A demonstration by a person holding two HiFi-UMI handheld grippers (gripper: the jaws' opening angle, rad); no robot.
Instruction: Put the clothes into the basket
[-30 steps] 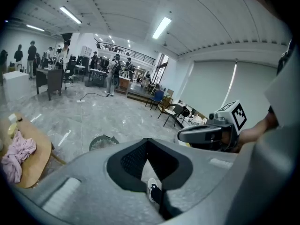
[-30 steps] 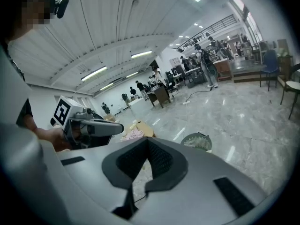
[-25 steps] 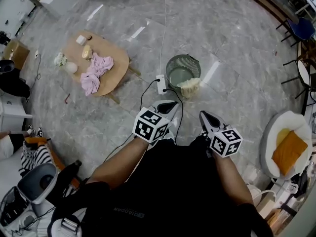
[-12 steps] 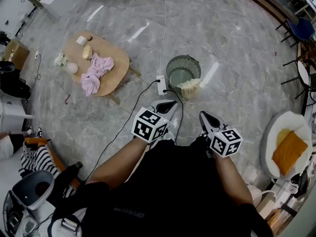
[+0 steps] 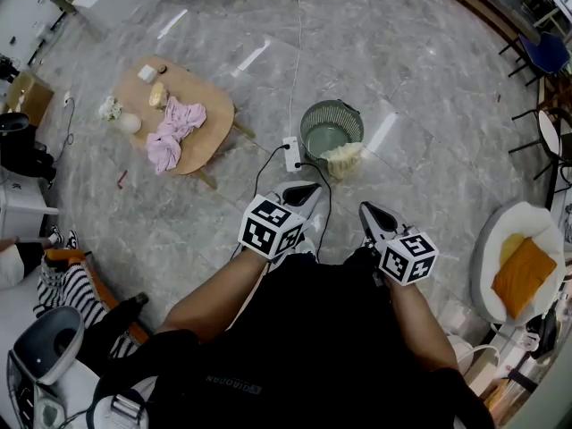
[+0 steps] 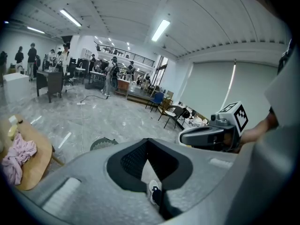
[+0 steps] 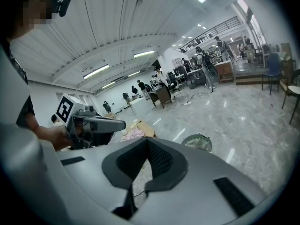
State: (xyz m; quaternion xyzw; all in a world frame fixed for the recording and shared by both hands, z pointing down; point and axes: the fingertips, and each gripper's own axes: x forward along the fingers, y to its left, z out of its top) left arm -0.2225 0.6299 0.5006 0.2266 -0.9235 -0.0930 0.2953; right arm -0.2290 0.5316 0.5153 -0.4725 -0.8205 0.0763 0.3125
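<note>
A heap of pink clothes (image 5: 174,128) lies on a low wooden table (image 5: 213,105) at the left of the head view. To its right on the floor stands a round grey wire basket (image 5: 331,128), with a cream cloth (image 5: 344,160) draped over its near rim. I hold both grippers close to my body, well short of both. The left gripper (image 5: 299,194) is shut and holds nothing, as is the right gripper (image 5: 370,214). In the left gripper view the basket (image 6: 104,144) shows past the jaws, with the pink clothes (image 6: 18,156) far left.
A white power strip (image 5: 291,153) with black cables lies in front of the basket. Small cream items (image 5: 158,94) sit on the table's far end. A round chair with an orange cushion (image 5: 523,271) stands at the right. A grey machine (image 5: 49,347) is at the lower left.
Both grippers stay almost still, the right one edging slightly left. The grey machine at the lower left has slid further down and left.
</note>
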